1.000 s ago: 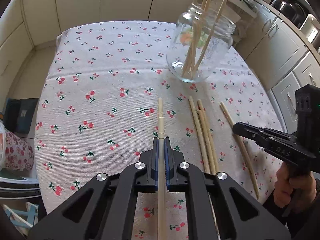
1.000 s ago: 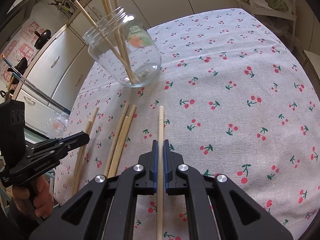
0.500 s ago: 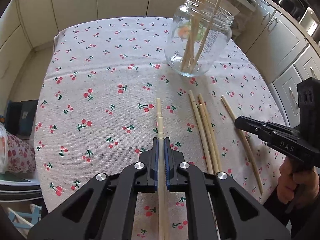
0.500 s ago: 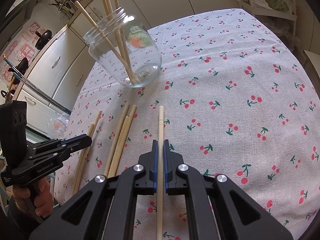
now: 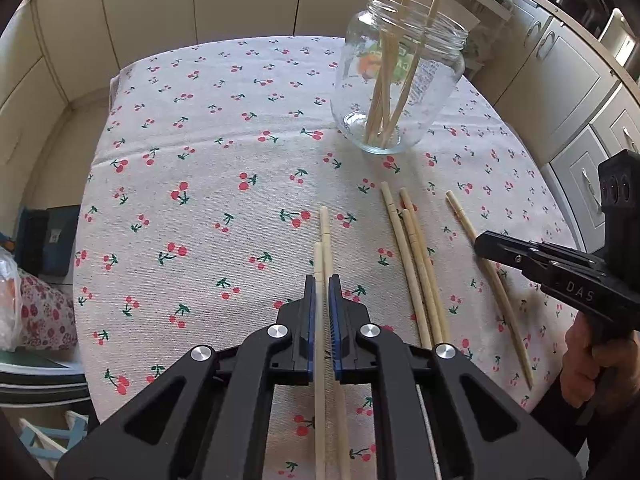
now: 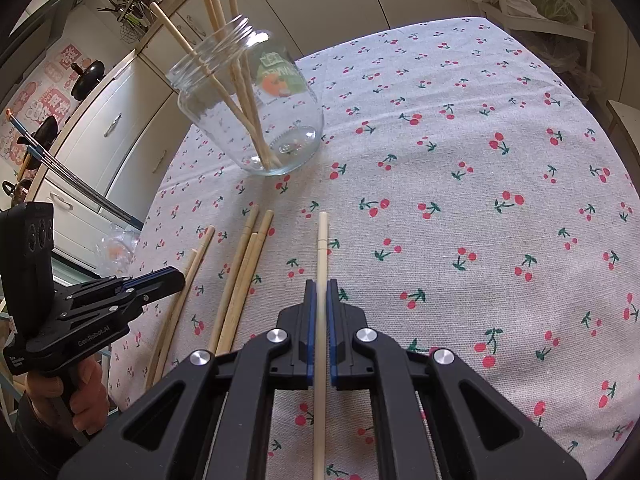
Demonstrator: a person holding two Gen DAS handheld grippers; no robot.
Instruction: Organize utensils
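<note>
My left gripper (image 5: 322,280) is shut on a pale chopstick (image 5: 318,260) at the near side of the cherry-print tablecloth (image 5: 200,160). A second chopstick (image 5: 325,224) lies just beyond and beside the held one. My right gripper (image 6: 321,284) is shut on another pale chopstick (image 6: 322,240). Three loose chopsticks (image 5: 416,264) lie on the cloth between the two grippers. A glass jar (image 5: 400,88) stands further back with several chopsticks upright in it. From the right wrist, the left gripper (image 6: 178,278) shows at the left and the jar (image 6: 248,112) at upper left.
Cream kitchen cabinets (image 5: 560,80) run close along the table's right side and behind it. A person's hand (image 5: 588,360) grips the right tool's handle. A shelf with bags (image 6: 532,0) stands past the table's far corner. The table edge drops off at left onto floor clutter (image 5: 36,312).
</note>
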